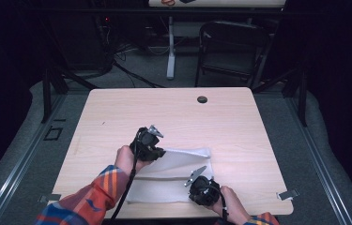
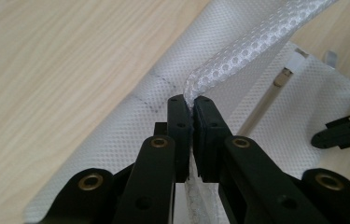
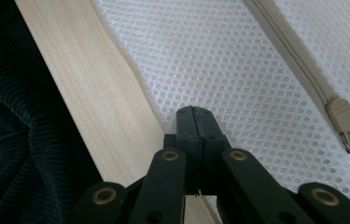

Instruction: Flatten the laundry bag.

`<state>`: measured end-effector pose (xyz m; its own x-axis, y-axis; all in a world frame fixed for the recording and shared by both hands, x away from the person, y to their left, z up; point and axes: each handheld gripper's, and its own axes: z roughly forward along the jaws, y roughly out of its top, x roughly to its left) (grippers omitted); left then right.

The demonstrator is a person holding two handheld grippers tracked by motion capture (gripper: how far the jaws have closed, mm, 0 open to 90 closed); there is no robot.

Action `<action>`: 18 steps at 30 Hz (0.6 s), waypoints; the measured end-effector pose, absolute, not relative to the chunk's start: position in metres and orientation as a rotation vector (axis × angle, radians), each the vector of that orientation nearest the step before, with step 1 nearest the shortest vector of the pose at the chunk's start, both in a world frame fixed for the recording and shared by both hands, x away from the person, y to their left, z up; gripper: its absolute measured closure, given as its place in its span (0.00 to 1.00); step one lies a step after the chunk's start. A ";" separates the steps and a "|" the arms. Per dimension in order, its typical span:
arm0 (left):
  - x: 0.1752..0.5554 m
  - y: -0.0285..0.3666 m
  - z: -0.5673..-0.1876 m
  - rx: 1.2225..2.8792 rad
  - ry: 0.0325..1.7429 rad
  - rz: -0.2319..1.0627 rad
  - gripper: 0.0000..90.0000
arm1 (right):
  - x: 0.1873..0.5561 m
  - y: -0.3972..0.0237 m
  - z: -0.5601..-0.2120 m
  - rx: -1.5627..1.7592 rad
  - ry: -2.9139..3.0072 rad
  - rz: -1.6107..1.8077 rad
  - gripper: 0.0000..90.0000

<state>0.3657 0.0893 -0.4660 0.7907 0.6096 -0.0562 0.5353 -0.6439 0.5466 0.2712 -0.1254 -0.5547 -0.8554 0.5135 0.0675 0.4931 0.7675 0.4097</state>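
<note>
You're lifting the white mesh zippered laundry bag (image 1: 173, 176) with your left gripper (image 2: 190, 100) clamped on its edge; your right gripper (image 3: 195, 112), jaws closed, is apparently pinning it; next, fold over

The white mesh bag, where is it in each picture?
High view: the white mesh bag lies low in the middle, between both grippers.
Left gripper view: across the middle, an edge pinched in the jaws.
Right gripper view: upper right, past the jaws.
Shared landmark: its beige zipper.
</note>
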 end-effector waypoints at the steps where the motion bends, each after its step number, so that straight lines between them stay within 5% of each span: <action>1: 0.367 0.089 -0.465 2.419 0.853 0.184 0.96 | 0.271 -0.125 -0.555 0.830 2.908 0.653 1.00; 18: 0.406 0.085 -0.440 2.380 0.931 0.359 0.96 | 0.272 -0.126 -0.554 0.838 2.907 0.645 1.00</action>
